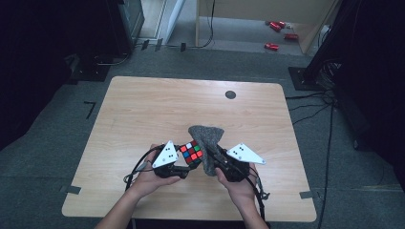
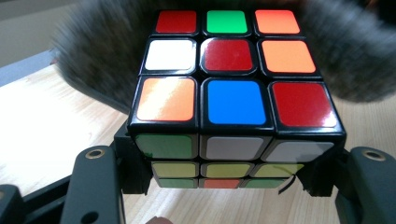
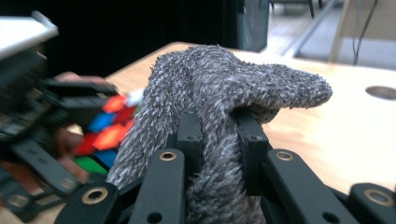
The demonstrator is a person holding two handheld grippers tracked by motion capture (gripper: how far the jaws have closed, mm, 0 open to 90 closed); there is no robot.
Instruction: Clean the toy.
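L gripper (image 1: 184,168) is clamped on the puzzle cube (image 1: 191,152), one jaw on each side of it low down. In the left gripper view the cube (image 2: 233,93) sits right between the jaws, lifted off the table (image 1: 143,119), w/ a mixed face on top: red, green, orange, white, blue stickers. Scrambled, not solved.

R gripper (image 1: 220,164) is closed on a grey fuzzy cloth (image 1: 206,143); in the right gripper view the cloth (image 3: 219,93) is bunched between the jaws, a thick fold flopping over fwd and to the right of them. The cube (image 3: 105,135) shows off to that gripper's left, blurred, held by the other gripper.

Cloth vs cube: from above the cloth lies just beside the cube's right-hand side, looks like touching. In the left gripper view grey fuzz (image 2: 93,65) fills the space behind and around the cube's far edge, blurred, so prob. mid-wipe.

Progress, my read: both pickups done, cube and cloth brought together in front of the person, wiping underway. Can't tell which faces are already wiped; no visible dirt to judge by. Left: prob. the remaining faces incl. the ones near the L jaws, which need a re-grip or turn, then setting both down.
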